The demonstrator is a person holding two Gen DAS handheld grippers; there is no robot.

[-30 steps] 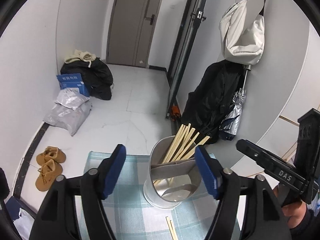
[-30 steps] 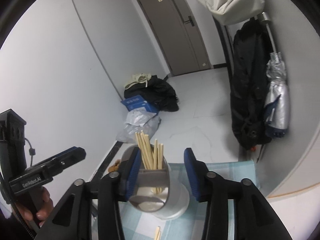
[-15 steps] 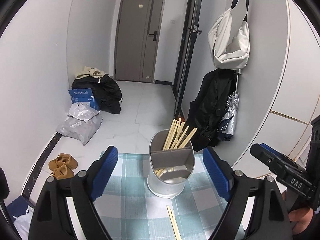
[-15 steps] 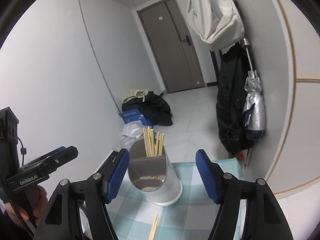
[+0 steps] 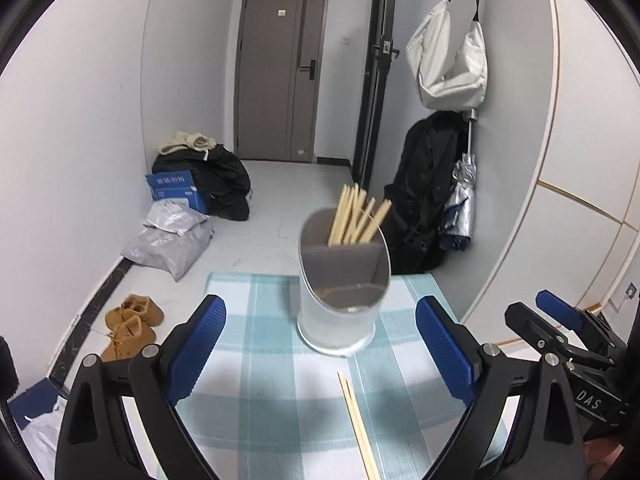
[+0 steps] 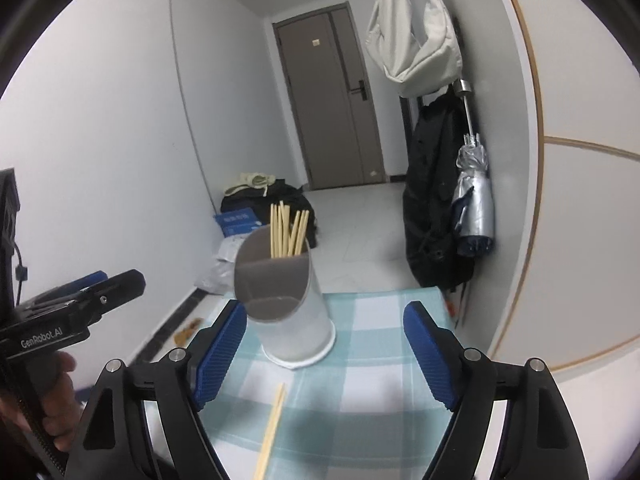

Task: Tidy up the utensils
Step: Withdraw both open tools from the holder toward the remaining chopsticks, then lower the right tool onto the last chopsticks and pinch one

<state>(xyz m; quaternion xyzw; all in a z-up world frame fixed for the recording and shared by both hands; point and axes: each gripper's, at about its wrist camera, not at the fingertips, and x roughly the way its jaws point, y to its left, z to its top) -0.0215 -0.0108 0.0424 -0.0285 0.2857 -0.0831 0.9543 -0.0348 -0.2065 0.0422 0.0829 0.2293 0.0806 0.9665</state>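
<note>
In the left wrist view the left tool (image 5: pixel 320 344) stands wide open and holds nothing; a second ago its pads flanked the utensil holder (image 5: pixel 342 284) closely, and now it has drawn back toward the near side, so the holder sits clear on the checked cloth (image 5: pixel 256 360); I judge this a release and retreat, freeing the tool for the next pick; a bundle of chopsticks (image 5: pixel 358 218) stands in the holder's far compartment, while a loose pair of chopsticks (image 5: pixel 358 424) lies on the surface near the tool, between its pads and slightly right.

In the right wrist view the right tool (image 6: pixel 324 344) has likewise backed off, jaws spread wide and empty; the holder (image 6: pixel 286 304) stands just beyond its left pad; the loose pair (image 6: pixel 272 428) lies nearer, between the fingers, angled toward the near left.
</note>
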